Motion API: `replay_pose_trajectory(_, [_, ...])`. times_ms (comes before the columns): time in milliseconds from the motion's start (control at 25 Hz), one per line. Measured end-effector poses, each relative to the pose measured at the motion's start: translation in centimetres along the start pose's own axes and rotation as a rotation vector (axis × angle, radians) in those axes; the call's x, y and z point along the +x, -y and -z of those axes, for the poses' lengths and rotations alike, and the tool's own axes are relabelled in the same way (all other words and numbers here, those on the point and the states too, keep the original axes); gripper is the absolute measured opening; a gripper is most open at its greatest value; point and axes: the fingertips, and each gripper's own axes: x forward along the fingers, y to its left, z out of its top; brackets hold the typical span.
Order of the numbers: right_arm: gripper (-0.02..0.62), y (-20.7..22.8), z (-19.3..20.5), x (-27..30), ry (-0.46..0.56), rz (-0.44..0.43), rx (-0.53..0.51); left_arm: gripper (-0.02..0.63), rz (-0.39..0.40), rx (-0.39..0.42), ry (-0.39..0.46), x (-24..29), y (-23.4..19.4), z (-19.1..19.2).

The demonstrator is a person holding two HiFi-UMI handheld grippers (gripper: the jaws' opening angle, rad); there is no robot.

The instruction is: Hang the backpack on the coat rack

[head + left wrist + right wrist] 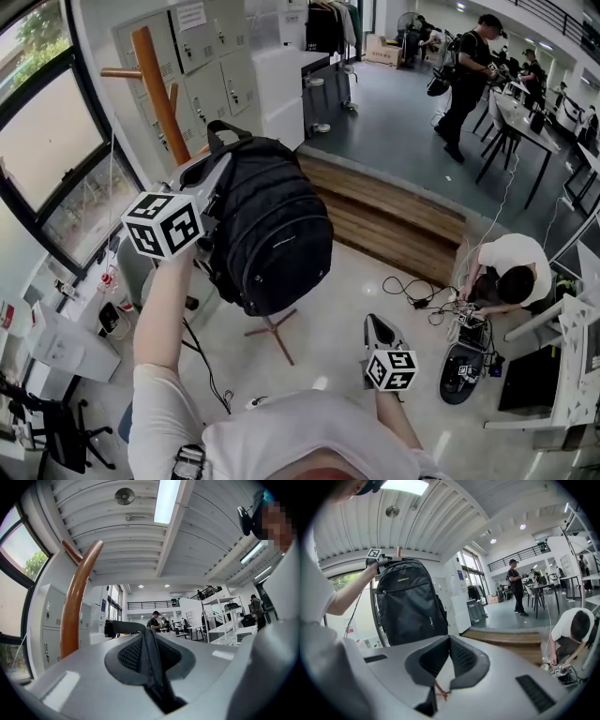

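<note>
The black backpack [272, 225] hangs in the air from my left gripper [220, 178], which is shut on a strap at its top, beside the top handle [225, 131]. In the left gripper view the black strap [152, 667] runs between the pads of the left gripper [149, 634]. Just left of and behind the bag stands the wooden coat rack [159, 89], its pole [75, 606] close by, with a peg [122, 72] sticking out left. The right gripper view shows the backpack [410, 602] held high. My right gripper [375, 326] stays low at the right, shut on nothing [450, 639].
The rack's crossed feet [272, 330] rest on the pale floor under the bag. Grey lockers [211, 75] and a window [47, 141] stand behind the rack. A wooden step [394, 211] rises at the right. A person [511, 272] crouches over cables and gear; others stand far back.
</note>
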Motion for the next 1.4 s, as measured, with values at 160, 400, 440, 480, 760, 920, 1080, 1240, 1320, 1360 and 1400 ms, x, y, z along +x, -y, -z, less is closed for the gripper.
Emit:
replay_pose_trajectory(160, [0.009,0.0,-0.1,0.0,0.005,-0.003,-0.007,0.051,-0.033,-0.061,-0.020,0.6,-2.1,1.2])
replay_pose_trajectory(400, [0.009,0.5,0.1,-0.4,0.002,-0.004,-0.007,0.051,-0.072,-0.083,-0.046,1.2,-2.7,3.8])
replay_pose_trajectory(440, [0.009,0.5,0.2,-0.5,0.001,-0.005,-0.007,0.051,-0.075,-0.084,-0.045,1.1,-2.7,4.0])
replay_pose_trajectory(480, [0.009,0.4,0.3,-0.5,0.000,-0.005,-0.006,0.051,-0.077,-0.084,-0.045,1.1,-2.7,4.3])
replay_pose_trajectory(760, [0.009,-0.6,0.6,-0.3,-0.012,-0.011,-0.003,0.052,-0.090,-0.110,-0.080,1.4,-3.2,6.6])
replay_pose_trajectory(920, [0.009,-0.7,0.9,-0.5,-0.017,-0.007,-0.001,0.052,-0.128,-0.127,-0.092,1.1,-3.6,8.5])
replay_pose_trajectory(1080, [0.009,-0.8,1.3,-0.6,-0.022,-0.008,0.004,0.054,-0.180,-0.111,-0.084,0.5,-4.0,9.1])
replay_pose_trajectory(1240, [0.008,-1.1,1.4,-0.6,-0.022,-0.014,0.011,0.057,-0.206,-0.089,-0.087,0.6,-3.8,9.6])
replay_pose_trajectory(1320, [0.009,-1.2,1.6,-0.6,-0.021,-0.016,0.013,0.068,-0.222,-0.057,-0.085,0.5,-3.6,9.8])
replay_pose_trajectory(1360, [0.009,-1.3,1.6,-0.6,-0.021,-0.017,0.012,0.080,-0.231,-0.045,-0.079,0.5,-3.6,9.8])
replay_pose_trajectory(1400, [0.009,-1.3,1.7,-0.7,-0.022,-0.017,0.011,0.097,-0.239,-0.038,-0.069,0.4,-3.5,9.8])
